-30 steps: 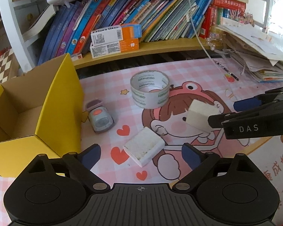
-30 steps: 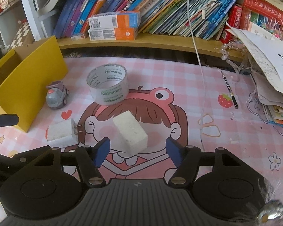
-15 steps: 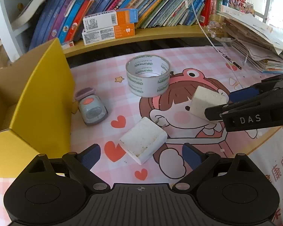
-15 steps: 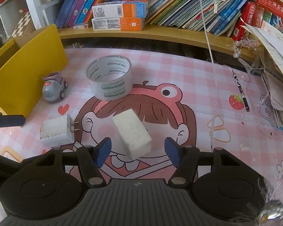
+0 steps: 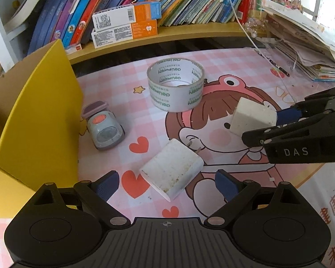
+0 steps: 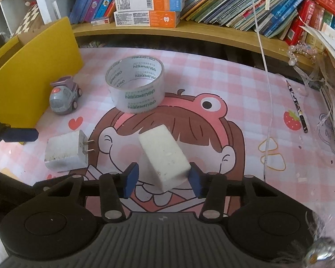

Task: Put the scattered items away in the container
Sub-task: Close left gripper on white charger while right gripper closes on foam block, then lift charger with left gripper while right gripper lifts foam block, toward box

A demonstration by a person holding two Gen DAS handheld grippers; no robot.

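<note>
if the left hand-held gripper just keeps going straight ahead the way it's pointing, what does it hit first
Most likely the white plug adapter, lying on the mat between the open fingers of the left hand-held gripper. Farther along that line stands the tape roll, though depth is hard to judge.

A: Is the yellow box showing fully?
B: No, the frame's left edge is cutting it off.
A: And the white block?
B: The right hand-held gripper is hiding its far end.
</note>
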